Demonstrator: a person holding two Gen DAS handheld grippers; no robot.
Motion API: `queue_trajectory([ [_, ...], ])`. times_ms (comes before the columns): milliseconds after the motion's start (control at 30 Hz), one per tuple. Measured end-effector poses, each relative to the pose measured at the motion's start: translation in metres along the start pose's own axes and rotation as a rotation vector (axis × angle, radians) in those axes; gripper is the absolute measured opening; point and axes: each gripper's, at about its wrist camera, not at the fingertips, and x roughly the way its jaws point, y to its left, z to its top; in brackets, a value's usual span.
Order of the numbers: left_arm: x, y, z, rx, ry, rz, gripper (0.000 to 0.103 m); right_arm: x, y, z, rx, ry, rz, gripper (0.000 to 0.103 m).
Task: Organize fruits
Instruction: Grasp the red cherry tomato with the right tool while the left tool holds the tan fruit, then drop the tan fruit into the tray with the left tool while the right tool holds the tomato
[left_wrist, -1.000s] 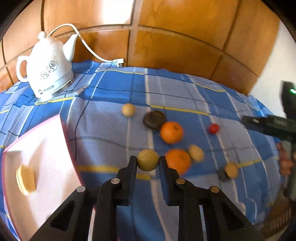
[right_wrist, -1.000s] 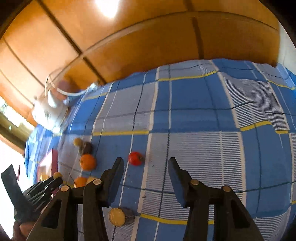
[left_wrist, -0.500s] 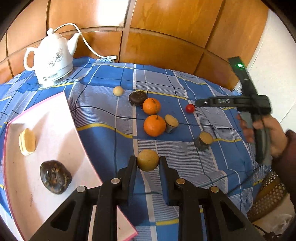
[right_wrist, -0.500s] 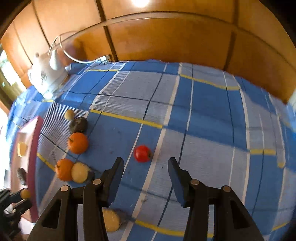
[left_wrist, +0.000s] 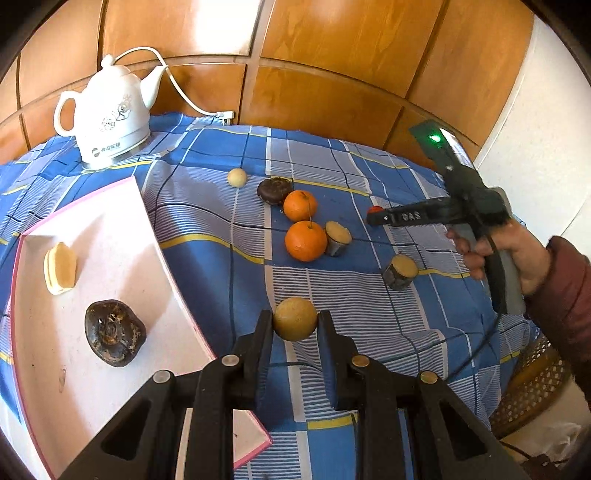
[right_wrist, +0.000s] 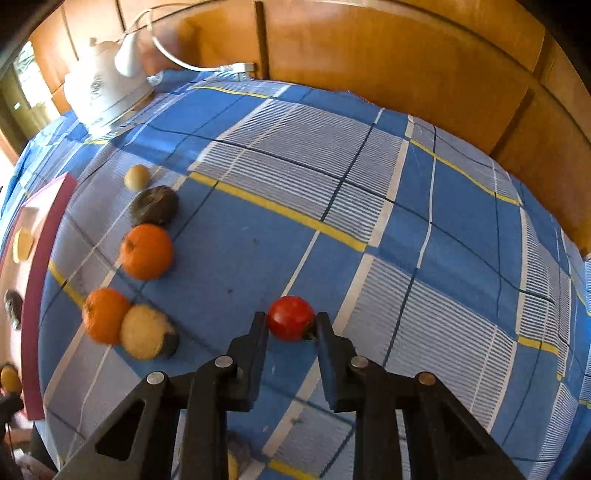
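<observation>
Yellow-brown and round, the fruit (left_wrist: 294, 319) sits pinched between the two fingers of the left gripper (left_wrist: 294, 325), both pads touching its sides, carried above the blue checked cloth (left_wrist: 229, 266) just right of the pink tray (left_wrist: 155, 236); the tray already holds a pale cut piece (left_wrist: 60, 263) at its far left and a dark wrinkled fruit (left_wrist: 114, 338) nearer. By my reading the step in hand is the delivery of this fruit to the tray; the next move calls for a swing leftward over the rim, a lowering onto a bare patch clear of the dark fruit, and only then a parting of the fingers (a round thing may roll if dropped from height).

Across the cloth to the right, the right gripper (right_wrist: 291, 326) has narrowed its fingers about a small red fruit (right_wrist: 291, 317); both pads appear to touch it, though whether it is lifted or resting on the cloth I cannot tell. It then needs a lift and a long carry left to the tray.

Waiting on the cloth: two oranges (left_wrist: 300, 205) (left_wrist: 306, 240), a dark round fruit (left_wrist: 274, 190) touching the far one, a small pale ball (left_wrist: 236, 177) beyond, and two cut-topped pieces (left_wrist: 337, 237) (left_wrist: 400, 271); a white kettle (left_wrist: 110, 118) stands far left, against wooden panelling (left_wrist: 332, 74).
</observation>
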Motion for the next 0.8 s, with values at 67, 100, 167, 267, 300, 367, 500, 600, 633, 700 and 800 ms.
queue_trajectory([
  [67, -0.001, -0.001, -0.001, -0.001, -0.004, 0.003, 0.024, -0.004, 0.001, -0.008, -0.006, 0.006, 0.021, 0.026],
  [100, -0.001, -0.001, -0.001, -0.003, -0.005, 0.004, 0.024, -0.005, 0.002, -0.012, -0.007, 0.006, 0.027, 0.026],
  [167, -0.003, -0.001, -0.001, -0.006, -0.008, 0.009, 0.024, -0.005, 0.002, -0.017, -0.013, 0.001, 0.024, 0.026],
  [267, -0.008, 0.000, -0.002, -0.013, -0.022, 0.022, 0.024, 0.002, 0.001, -0.019, -0.008, 0.011, 0.040, 0.026],
  [300, -0.011, 0.001, -0.002, -0.015, -0.028, 0.027, 0.024, 0.002, 0.000, -0.019, -0.011, 0.006, 0.045, 0.026],
  [367, -0.017, 0.004, -0.003, -0.025, -0.042, 0.038, 0.024, 0.004, 0.001, -0.018, -0.001, 0.001, 0.063, 0.026],
  [500, -0.027, 0.013, -0.004, -0.055, -0.062, 0.070, 0.024, 0.010, -0.004, -0.017, 0.017, 0.010, 0.092, 0.026],
  [600, -0.035, 0.021, -0.004, -0.087, -0.081, 0.111, 0.024, 0.009, -0.006, -0.017, 0.025, 0.008, 0.101, 0.026],
  [633, -0.036, 0.023, -0.004, -0.096, -0.085, 0.121, 0.024, 0.010, -0.006, -0.017, 0.023, 0.008, 0.101, 0.026],
  [700, -0.041, 0.028, -0.004, -0.111, -0.097, 0.149, 0.024, 0.010, -0.006, -0.018, 0.026, 0.004, 0.108, 0.026],
  [800, -0.045, 0.034, -0.004, -0.131, -0.110, 0.170, 0.024, 0.010, -0.012, -0.019, 0.053, 0.002, 0.133, 0.027],
])
